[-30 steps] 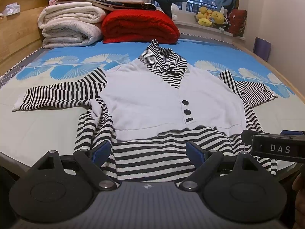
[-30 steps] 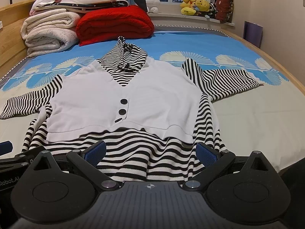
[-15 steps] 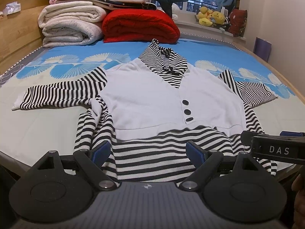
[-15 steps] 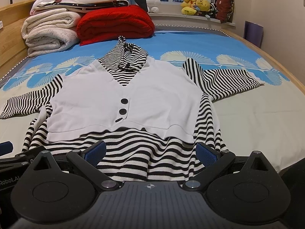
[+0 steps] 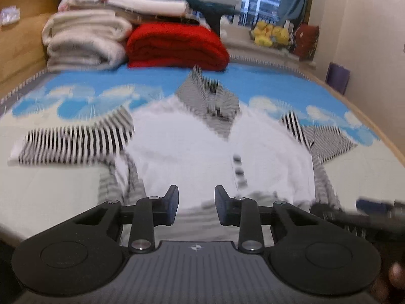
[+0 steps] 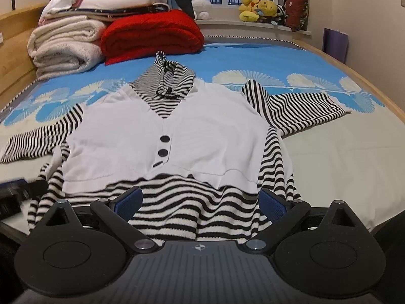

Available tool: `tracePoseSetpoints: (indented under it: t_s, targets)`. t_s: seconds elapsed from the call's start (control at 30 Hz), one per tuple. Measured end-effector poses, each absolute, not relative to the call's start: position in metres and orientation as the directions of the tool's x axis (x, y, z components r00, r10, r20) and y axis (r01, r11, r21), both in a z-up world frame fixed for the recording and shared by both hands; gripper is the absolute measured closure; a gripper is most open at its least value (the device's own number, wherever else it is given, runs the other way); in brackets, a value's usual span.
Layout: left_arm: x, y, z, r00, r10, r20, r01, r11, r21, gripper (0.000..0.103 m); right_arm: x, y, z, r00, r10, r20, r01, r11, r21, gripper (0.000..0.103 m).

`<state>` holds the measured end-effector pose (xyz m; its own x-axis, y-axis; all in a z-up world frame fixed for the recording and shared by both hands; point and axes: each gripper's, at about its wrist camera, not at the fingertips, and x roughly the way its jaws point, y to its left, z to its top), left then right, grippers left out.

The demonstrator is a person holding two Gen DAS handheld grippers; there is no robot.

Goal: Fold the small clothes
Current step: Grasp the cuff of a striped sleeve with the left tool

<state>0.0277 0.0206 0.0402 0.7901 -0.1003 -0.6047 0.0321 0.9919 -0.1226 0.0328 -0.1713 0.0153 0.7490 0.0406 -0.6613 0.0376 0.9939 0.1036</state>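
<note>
The striped top [image 6: 164, 131] lies flat on the bed [image 6: 341, 157], collar away from me, hem nearest both claws. My left claw [image 5: 196, 209] has just been closing, half shut, apparently over the hem; blur hides any grip. My right claw [image 6: 200, 202], sharply seen, stands wide apart above the hem.

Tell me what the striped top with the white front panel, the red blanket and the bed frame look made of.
Striped top: soft knit, going by fine ribbed stripes and loose drape; its white front panel looks a smoother, matte jersey-like fabric. Red blanket: thick textured knit or fleece, matte, in bulky folds. Bed frame: light wood with a smooth finish, or possibly a wood-look laminate.
</note>
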Motion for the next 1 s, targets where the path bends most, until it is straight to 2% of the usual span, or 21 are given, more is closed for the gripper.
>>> tracePoseSetpoints:
  t_s: [0.17, 0.23, 0.27, 0.33, 0.4, 0.43, 0.57, 0.63, 0.77, 0.83, 0.93, 1.0]
  targets:
    - [0.081, 0.065, 0.072, 0.853, -0.101, -0.511, 0.028, 0.988, -0.149, 0.071, 0.032, -0.176, 0.024, 0.803, 0.061, -0.593, 0.022, 0.991, 0.132, 0.014]
    - [0.114, 0.091, 0.073, 0.859, -0.1, -0.502, 0.015, 0.985, -0.17, 0.074, 0.031, -0.176, 0.029, 0.824, 0.062, -0.564, 0.012, 0.992, 0.127, 0.024]
    - [0.131, 0.105, 0.069, 0.846, -0.108, -0.522, 0.009, 0.982, -0.19, 0.078, 0.031, -0.176, 0.032, 0.828, 0.063, -0.557, 0.004, 0.993, 0.118, 0.026]
    - [0.168, 0.135, 0.052, 0.809, -0.09, -0.58, -0.03, 0.981, -0.193, 0.082, 0.03, -0.177, 0.041, 0.849, 0.077, -0.522, -0.018, 0.993, 0.116, 0.037]
    - [0.194, 0.165, 0.028, 0.776, -0.033, -0.63, -0.104, 0.978, -0.179, 0.082, 0.03, -0.179, 0.053, 0.871, 0.111, -0.478, -0.054, 0.99, 0.131, 0.044]
    - [0.205, 0.182, 0.016, 0.758, -0.006, -0.652, -0.147, 0.973, -0.18, 0.082, 0.034, -0.18, 0.059, 0.865, 0.128, -0.486, -0.072, 0.989, 0.132, 0.045]
    - [0.228, 0.25, -0.036, 0.652, 0.102, -0.751, -0.344, 0.923, -0.173, 0.082, 0.058, -0.188, 0.094, 0.866, 0.197, -0.459, -0.138, 0.977, 0.159, 0.044]
    - [0.235, 0.285, -0.055, 0.581, 0.131, -0.803, -0.451, 0.873, -0.184, 0.082, 0.082, -0.194, 0.112, 0.883, 0.205, -0.423, -0.156, 0.977, 0.147, 0.036]
    - [0.233, 0.353, -0.048, 0.579, 0.215, -0.786, -0.581, 0.786, -0.213, 0.08, 0.144, -0.199, 0.138, 0.905, 0.213, -0.367, -0.158, 0.972, 0.173, 0.034]
    - [0.23, 0.379, -0.063, 0.544, 0.188, -0.818, -0.643, 0.719, -0.263, 0.079, 0.179, -0.194, 0.148, 0.916, 0.21, -0.341, -0.165, 0.974, 0.157, 0.034]
    - [0.224, 0.408, -0.079, 0.536, 0.128, -0.834, -0.687, 0.64, -0.343, 0.069, 0.229, -0.191, 0.141, 0.911, 0.241, -0.335, -0.193, 0.966, 0.17, 0.034]
    - [0.221, 0.416, -0.085, 0.511, 0.146, -0.847, -0.718, 0.614, -0.328, 0.068, 0.25, -0.192, 0.122, 0.901, 0.263, -0.344, -0.207, 0.96, 0.191, 0.034]
